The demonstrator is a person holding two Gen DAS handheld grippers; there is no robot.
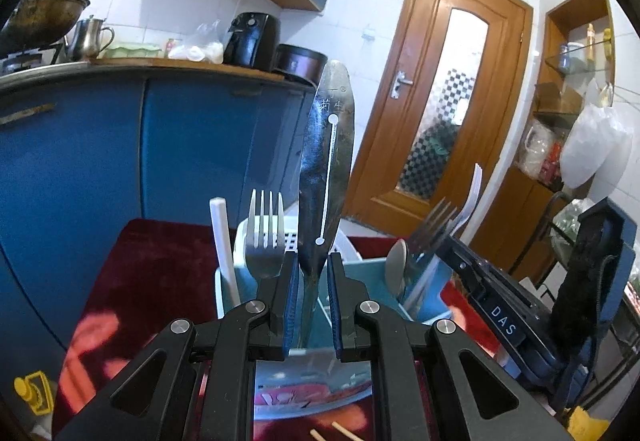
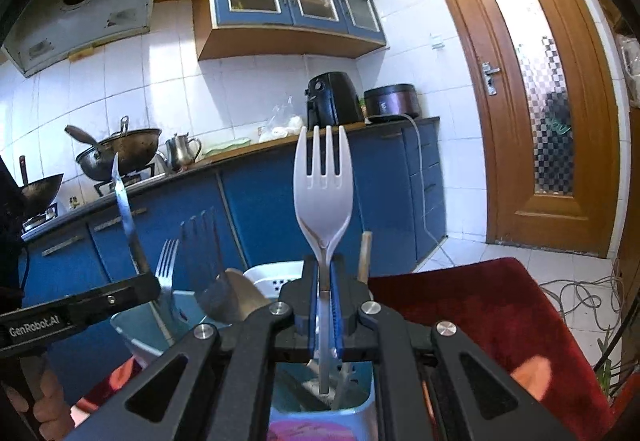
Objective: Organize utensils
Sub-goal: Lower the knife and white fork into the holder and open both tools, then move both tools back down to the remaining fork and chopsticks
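Observation:
A light-blue utensil holder [image 1: 352,301] stands on a red cloth and also shows in the right wrist view [image 2: 136,329]. My left gripper [image 1: 312,269] has its jaws a little apart around the shaft of a steel spatula [image 1: 326,161] that stands upright in the holder. A metal fork [image 1: 264,233] and a white stick [image 1: 222,241] stand in the left compartment. My right gripper [image 2: 326,273] is shut on the handle of a white plastic fork [image 2: 323,185], tines up, over the holder. A steel spoon [image 2: 236,297] and metal forks [image 2: 166,269] stand beside it.
A white perforated basket [image 1: 294,237] sits behind the holder. The red cloth [image 2: 480,321] covers the table. Blue cabinets [image 1: 120,161], a counter with woks, an air fryer [image 2: 330,97] and a wooden door [image 2: 532,81] lie beyond. Chopsticks [image 1: 344,431] lie near the front.

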